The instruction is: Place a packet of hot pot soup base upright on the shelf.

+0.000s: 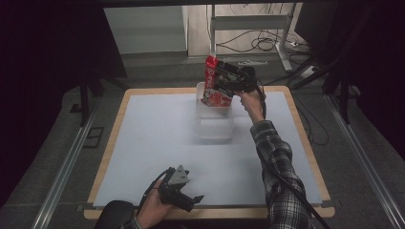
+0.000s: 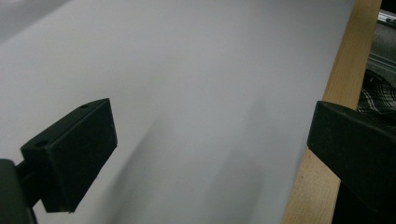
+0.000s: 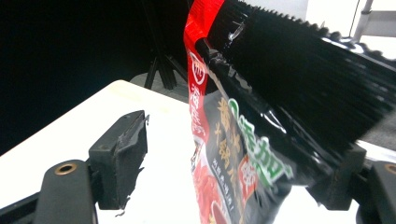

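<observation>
A red and black snack packet [image 1: 213, 85] hangs upright over a clear plastic tub [image 1: 199, 97] at the far middle of the table, its lower end down at the tub. My right gripper [image 1: 220, 78] is around the packet's upper part. In the right gripper view the packet [image 3: 219, 154] leans against the ribbed right-hand jaw, while the left pad [image 3: 126, 154] stands clear of it with a gap, so my right gripper [image 3: 187, 116] is open. My left gripper [image 1: 193, 202] rests in a hand near the front edge; its jaws are wide apart over bare table [image 2: 210, 140].
A second clear container or lid [image 1: 216, 129] lies just in front of the tub. The white table sheet has a wooden border [image 2: 345, 70]. Beyond the table's far edge stand desk legs and loose cables [image 1: 258, 43] on the floor.
</observation>
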Motion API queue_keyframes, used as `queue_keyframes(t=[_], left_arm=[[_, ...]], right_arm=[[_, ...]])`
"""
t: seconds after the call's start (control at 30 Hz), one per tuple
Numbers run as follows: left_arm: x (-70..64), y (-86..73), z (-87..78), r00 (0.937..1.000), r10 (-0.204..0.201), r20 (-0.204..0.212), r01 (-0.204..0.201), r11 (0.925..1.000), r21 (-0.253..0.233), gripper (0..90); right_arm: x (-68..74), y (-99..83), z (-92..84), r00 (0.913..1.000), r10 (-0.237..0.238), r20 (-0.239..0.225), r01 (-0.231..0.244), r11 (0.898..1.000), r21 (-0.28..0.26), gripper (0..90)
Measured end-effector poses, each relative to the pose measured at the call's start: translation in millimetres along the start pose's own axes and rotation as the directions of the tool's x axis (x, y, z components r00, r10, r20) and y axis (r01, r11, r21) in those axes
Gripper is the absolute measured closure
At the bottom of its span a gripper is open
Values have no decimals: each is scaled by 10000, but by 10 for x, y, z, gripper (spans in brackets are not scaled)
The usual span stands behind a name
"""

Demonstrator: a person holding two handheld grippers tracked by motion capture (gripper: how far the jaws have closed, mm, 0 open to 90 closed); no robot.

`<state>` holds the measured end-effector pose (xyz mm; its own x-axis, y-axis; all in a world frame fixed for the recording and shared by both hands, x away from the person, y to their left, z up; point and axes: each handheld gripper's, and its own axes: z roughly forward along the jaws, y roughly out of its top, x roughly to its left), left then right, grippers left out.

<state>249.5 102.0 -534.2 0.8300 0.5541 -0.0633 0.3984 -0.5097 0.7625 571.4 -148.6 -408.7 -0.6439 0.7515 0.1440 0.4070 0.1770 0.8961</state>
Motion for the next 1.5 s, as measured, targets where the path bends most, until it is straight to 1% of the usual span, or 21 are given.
queue_keyframes(t=[0.13, 0.2, 0.3, 0.4, 0.6, 0.7, 0.83, 0.97, 1.2, 1.3, 1.5], left_arm=[[-5, 0, 2, 10000, 1, 16, -1, 10000, 9, 13], [-5, 0, 0, 10000, -4, 33, 4, 10000, -23, 12], [-2, 1, -3, 10000, -3, 94, 3, 10000, -65, 12], [-1, 0, -2, 9999, -16, 117, 17, 10000, -73, 12], [0, 2, -9, 9999, -38, 111, 39, 9999, -143, 12], [5, 2, -13, 9999, -58, 134, 60, 9998, -175, 11], [7, 2, -15, 9997, -133, 219, 138, 9996, -236, 12], [9, 4, -18, 9994, -180, 284, 187, 9995, -250, 12], [13, 8, -27, 9988, -302, 393, 312, 9992, -268, 15], [10, 9, -26, 9988, -261, 413, 269, 9994, -194, 19], [5, 11, -31, 9985, -253, 486, 264, 9994, -229, 21]], right_arm=[[-1, -4, -51, 10000, 24, -59, -25, 10000, -36, 211], [-5, -7, -106, 10000, -68, 9, 68, 9999, -112, 198], [-3, -7, -143, 9998, -200, 49, 201, 9997, -110, 193], [3, -2, -220, 9994, -325, 136, 324, 9995, 3, 182], [17, 19, -338, 9995, -306, 75, 307, 9995, -85, 160], [41, 28, -407, 9986, -493, 186, 494, 9988, -30, 147], [76, 18, -496, 9977, -657, 182, 657, 9978, -1, 127], [105, -25, -570, 9972, -727, 151, 726, 9973, 75, 108], [126, -150, -666, 9983, -589, -27, 589, 9980, 244, 92], [143, -209, -697, 9978, -663, 27, 662, 9971, 370, 89], [177, -341, -760, 9978, -657, -90, 661, 9964, 534, 83]])
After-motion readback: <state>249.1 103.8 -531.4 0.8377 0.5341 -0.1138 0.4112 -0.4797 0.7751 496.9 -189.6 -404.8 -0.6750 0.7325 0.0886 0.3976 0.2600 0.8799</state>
